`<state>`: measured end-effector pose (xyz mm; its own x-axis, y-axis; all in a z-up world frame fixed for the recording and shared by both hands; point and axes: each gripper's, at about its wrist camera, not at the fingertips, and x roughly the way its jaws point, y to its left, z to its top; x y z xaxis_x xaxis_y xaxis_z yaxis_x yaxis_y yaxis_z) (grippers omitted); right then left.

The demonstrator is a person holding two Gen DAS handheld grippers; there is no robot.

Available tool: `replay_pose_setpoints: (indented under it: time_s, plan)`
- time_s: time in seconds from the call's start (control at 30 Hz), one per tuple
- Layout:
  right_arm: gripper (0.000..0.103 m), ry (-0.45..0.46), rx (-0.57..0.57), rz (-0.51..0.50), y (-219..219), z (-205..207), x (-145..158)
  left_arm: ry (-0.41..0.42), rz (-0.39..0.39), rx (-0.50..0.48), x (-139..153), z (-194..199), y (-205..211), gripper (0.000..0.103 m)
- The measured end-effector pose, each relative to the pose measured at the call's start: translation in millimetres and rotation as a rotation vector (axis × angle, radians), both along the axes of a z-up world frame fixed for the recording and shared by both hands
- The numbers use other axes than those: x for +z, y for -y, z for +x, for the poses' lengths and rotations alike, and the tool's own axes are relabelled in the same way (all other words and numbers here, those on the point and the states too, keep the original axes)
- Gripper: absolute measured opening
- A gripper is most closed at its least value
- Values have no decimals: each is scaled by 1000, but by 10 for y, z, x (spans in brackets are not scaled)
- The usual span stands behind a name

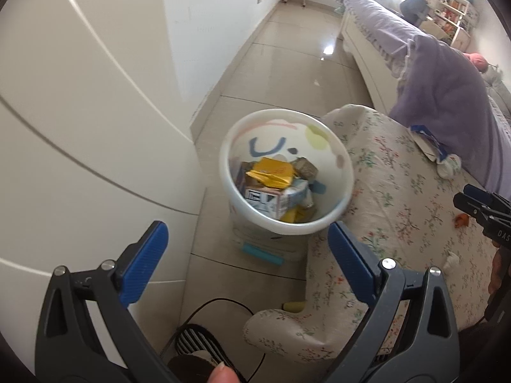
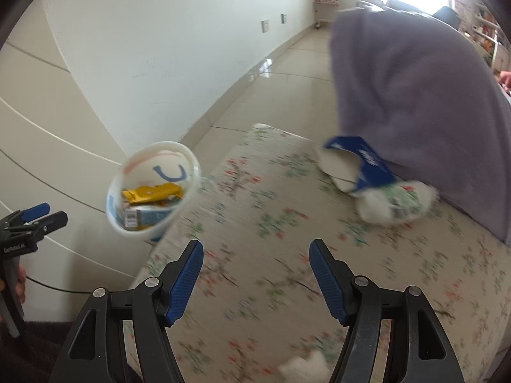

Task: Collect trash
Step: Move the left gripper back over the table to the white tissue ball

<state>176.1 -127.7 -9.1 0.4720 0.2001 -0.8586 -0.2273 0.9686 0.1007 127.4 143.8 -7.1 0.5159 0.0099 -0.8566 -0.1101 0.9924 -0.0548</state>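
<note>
1. Floral bedsheet (image 2: pixel 242 210) spreads under the wide, empty right tongs (image 2: pixel 255 282).
2. White trash bin (image 1: pixel 286 172), partly filled with packaging, stands on the floor ahead of the wide, empty left tongs (image 1: pixel 247 263).
3. Blue-white wrapper (image 2: pixel 361 162) lies ahead-right of the right tongs.
4. White wad (image 2: pixel 305 367) lies near the right tongs' base.

Not much to read here tbh. The left tool (image 2: pixel 30 220), seen from the right wrist view, has "GenRobot.AI" printed in white on its black body. In the left wrist view the right tool (image 1: pixel 479 204) shows "DAS" at the frame edge, rest cut off. The carton in the bin (image 1: pixel 287 172) has a barcode and print, too blurry to read.
</note>
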Motion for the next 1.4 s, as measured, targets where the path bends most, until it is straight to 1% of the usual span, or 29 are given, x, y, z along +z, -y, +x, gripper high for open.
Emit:
replay_pose_setpoints:
  time_s: [0.3, 0.4, 0.57, 0.83, 1.07, 1.3, 1.4]
  plan:
    - [71, -39, -121, -27, 672, -214, -23, -6, -1, -67, -7, -46, 193, 100]
    - [71, -52, -161, -21, 901, -291, -29, -13, 0, -88, -34, -58, 273, 100]
    - [71, -51, -197, -35, 1150, -394, -29, -27, 8, -139, -77, -78, 495, 100]
    - [71, -66, -242, -67, 1506, -609, -125, -41, 22, -260, -179, -100, 1100, 100]
    - [71, -70, -284, -80, 1809, -797, -181, -79, 20, -385, -315, -168, 1730, 100]
    - [71, -76, -310, -94, 2007, -941, -218, -90, 10, -476, -425, -247, 2233, 100]
    - [71, -79, -316, -107, 2066, -990, -237, -79, 2, -512, -467, -280, 2431, 100]
